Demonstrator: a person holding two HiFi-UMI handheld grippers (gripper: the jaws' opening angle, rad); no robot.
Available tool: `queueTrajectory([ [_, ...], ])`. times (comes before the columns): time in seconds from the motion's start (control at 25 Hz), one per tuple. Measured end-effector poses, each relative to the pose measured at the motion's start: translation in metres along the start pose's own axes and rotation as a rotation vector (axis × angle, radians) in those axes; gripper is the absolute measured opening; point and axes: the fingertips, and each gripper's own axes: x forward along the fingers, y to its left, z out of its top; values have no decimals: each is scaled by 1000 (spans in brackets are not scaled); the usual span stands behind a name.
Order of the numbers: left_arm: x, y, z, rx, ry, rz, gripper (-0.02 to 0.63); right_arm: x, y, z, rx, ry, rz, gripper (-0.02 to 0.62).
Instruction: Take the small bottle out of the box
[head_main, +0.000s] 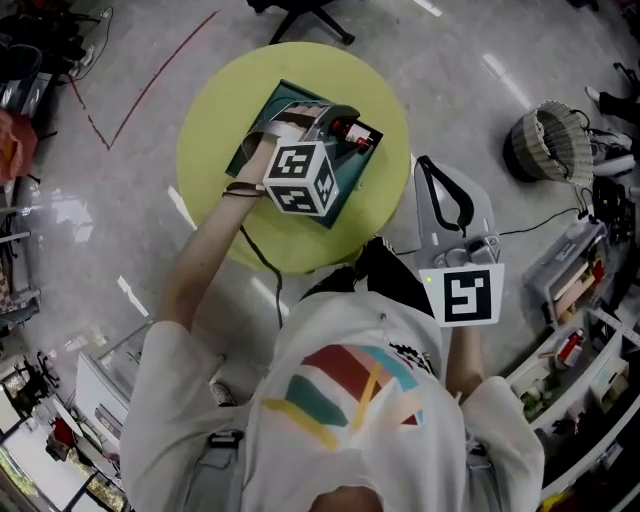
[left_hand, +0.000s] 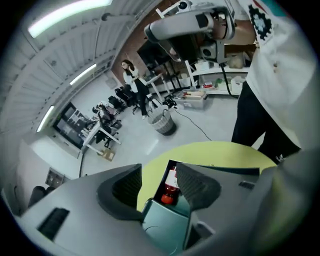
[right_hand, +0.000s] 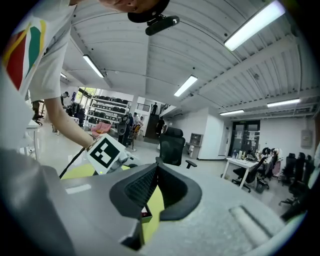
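A teal box (head_main: 348, 182) lies open on the round yellow-green table (head_main: 210, 150). Inside it lies the small bottle (head_main: 352, 135), red with a dark cap. My left gripper (head_main: 335, 118) hovers right over the box, open, with the bottle (left_hand: 170, 192) in line with the gap beyond its tips and nothing between the pads. In the left gripper view the box (left_hand: 165, 225) sits just below the left gripper (left_hand: 159, 171). My right gripper (head_main: 423, 163) hangs off the table's right edge, shut and empty; its tips meet in the right gripper view (right_hand: 156, 165).
A wicker basket (head_main: 548, 140) stands on the floor at the right, with shelving and bins (head_main: 575, 300) below it. An office chair's base (head_main: 300, 15) is beyond the table. A red tape line (head_main: 150, 85) crosses the floor at upper left.
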Motion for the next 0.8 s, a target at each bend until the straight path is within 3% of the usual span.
queueTrajectory([
  [0.28,52,-36,-33,142,147,-207,205,8,1,-19,10,48,23,2],
  [0.8,102,-55,-53,223,248,-278,204,14,-2,-42,12,127,40,3],
])
